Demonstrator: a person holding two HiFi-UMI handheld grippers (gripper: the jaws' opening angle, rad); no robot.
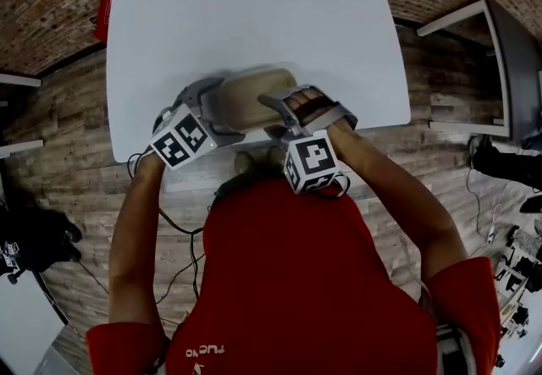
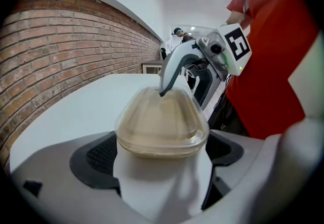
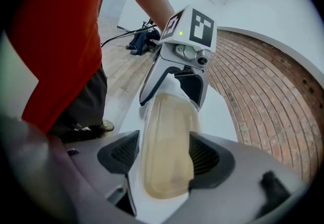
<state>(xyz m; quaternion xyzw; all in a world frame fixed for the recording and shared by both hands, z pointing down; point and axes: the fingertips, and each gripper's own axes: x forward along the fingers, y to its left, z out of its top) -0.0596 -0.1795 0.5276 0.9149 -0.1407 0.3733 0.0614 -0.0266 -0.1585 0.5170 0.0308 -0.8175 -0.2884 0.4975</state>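
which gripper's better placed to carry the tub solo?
Right, likely. The right gripper has the tub deep between its jaws, pads on both long sides. The left gripper pinches only one end, so the tub might tip.

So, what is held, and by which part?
One translucent beige rounded plastic container: left gripper clamps its left end, right gripper its right end.

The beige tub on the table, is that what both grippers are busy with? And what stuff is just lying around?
Busy with: beige tub, clamped by the left gripper and the right gripper, at the white table's near edge.
Just lying about: red thing by the table's far left corner; black cables on the floor; white frame at the right.
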